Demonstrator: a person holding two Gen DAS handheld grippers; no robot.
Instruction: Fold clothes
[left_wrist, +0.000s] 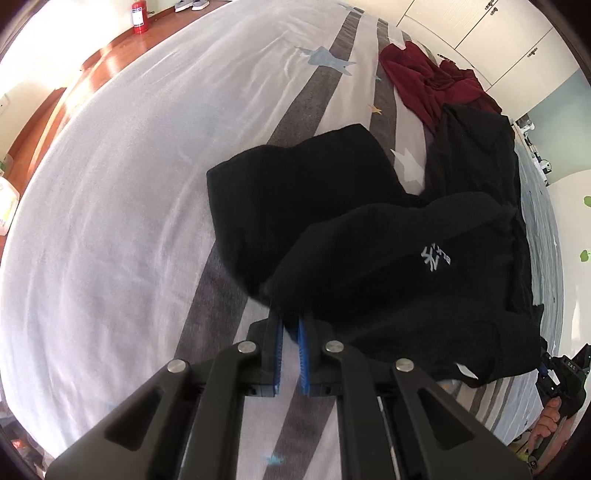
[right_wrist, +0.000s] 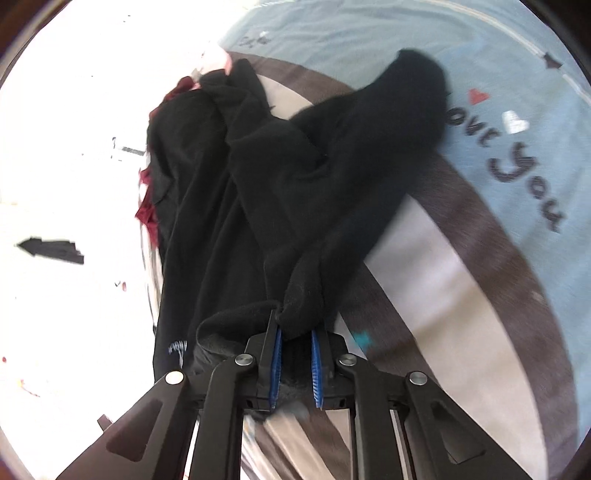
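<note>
Black fleece, a soft garment with a small white logo (left_wrist: 388, 258), fills the middle of both views, draped over a bed sheet of white and grey stripes with pale stars (left_wrist: 110, 221). At the lower centre of the left wrist view the left gripper (left_wrist: 290, 325) has its blue-padded fingers (left_wrist: 277, 350) drawn narrow on one edge of the fleece. In the right wrist view the right gripper (right_wrist: 296, 332) pinches a bunched hem between its pads, the fingers held slightly apart by the thick cloth. Behind, at upper right of the left view, lie a thinner black garment (left_wrist: 476, 155) and a crumpled dark red one (left_wrist: 424, 81); a red fire extinguisher (left_wrist: 138, 16) stands at upper left.

Judging by the two grips, the step in hand is picking the fleece up to spread it. Next it likely needs pulling taut between the grippers and laying flat on bare sheet, clear of the other clothes.
</note>
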